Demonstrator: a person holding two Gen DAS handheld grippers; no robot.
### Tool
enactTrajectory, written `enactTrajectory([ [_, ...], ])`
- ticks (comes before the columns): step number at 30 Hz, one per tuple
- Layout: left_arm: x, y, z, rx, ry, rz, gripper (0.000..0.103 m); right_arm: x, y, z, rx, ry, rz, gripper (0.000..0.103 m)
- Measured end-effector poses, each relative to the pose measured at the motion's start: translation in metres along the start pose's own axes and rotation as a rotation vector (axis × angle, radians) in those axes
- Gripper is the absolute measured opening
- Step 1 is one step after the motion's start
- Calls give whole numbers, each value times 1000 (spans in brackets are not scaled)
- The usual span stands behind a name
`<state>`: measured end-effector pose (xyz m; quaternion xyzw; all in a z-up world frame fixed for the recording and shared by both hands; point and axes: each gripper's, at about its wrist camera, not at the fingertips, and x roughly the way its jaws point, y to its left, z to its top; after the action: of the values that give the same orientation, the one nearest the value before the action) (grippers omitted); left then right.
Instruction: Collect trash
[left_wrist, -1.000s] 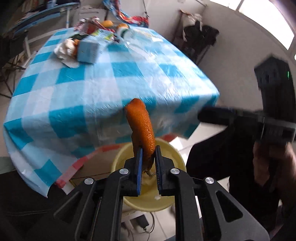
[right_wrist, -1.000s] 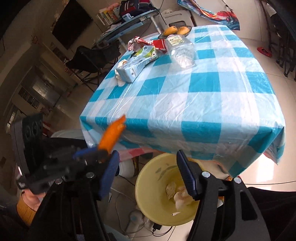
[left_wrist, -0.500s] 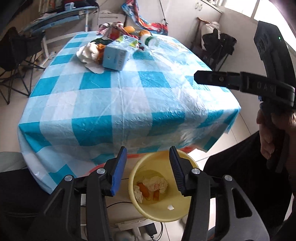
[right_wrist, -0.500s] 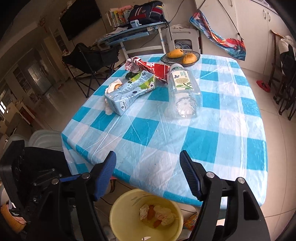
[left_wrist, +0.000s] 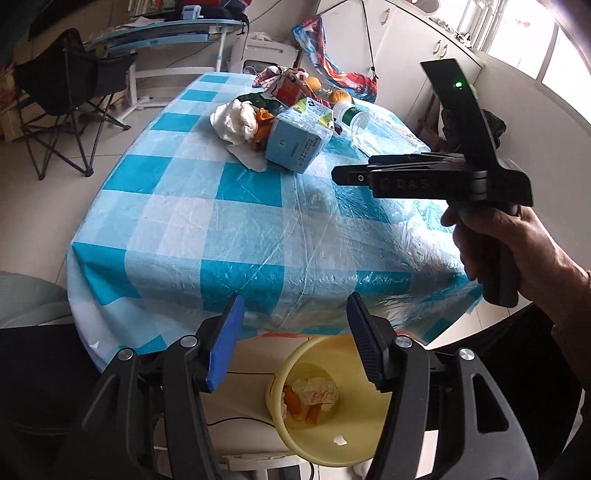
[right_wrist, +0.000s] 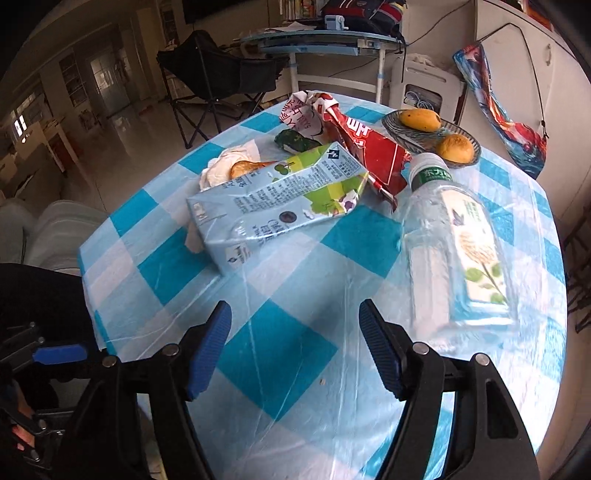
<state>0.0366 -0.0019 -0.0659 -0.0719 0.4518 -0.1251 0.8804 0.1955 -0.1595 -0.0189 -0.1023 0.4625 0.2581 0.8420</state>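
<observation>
Above the yellow bin (left_wrist: 334, 439), the left gripper (left_wrist: 293, 341) and right gripper (right_wrist: 295, 349) both hold their fingers apart.

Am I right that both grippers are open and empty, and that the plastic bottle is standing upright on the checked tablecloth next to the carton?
Not quite: the plastic bottle lies on its side, as the right wrist view shows. The rest holds: the left gripper and the right gripper are both open and empty, and the bottle is on the checked tablecloth next to the carton.
</observation>
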Motion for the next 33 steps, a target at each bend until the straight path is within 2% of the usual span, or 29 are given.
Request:
enactTrajectory([
  [2,-1,2,2,-18,-8,2,59,12,-6,5,-39,19,-16,74],
  [4,-1,4,3,-30,-11,0,60,20,-13,9,-58,14,-22,92],
  [6,-1,5,4,-36,-10,-2,61,27,-24,12,-22,31,3,96],
  [14,-8,8,7,-72,-24,-22,64,30,-30,14,-5,30,-15,97],
  [18,-16,15,7,-108,-41,-19,69,30,-32,14,-5,31,-15,97],
  [22,-16,25,4,-139,-18,2,71,30,-32,15,-4,31,-14,97],
  [27,-10,24,0,-125,28,14,72,28,-31,14,-3,34,-13,97],
  [33,-11,14,-1,-90,22,-1,75,28,-32,15,-3,34,-13,97],
])
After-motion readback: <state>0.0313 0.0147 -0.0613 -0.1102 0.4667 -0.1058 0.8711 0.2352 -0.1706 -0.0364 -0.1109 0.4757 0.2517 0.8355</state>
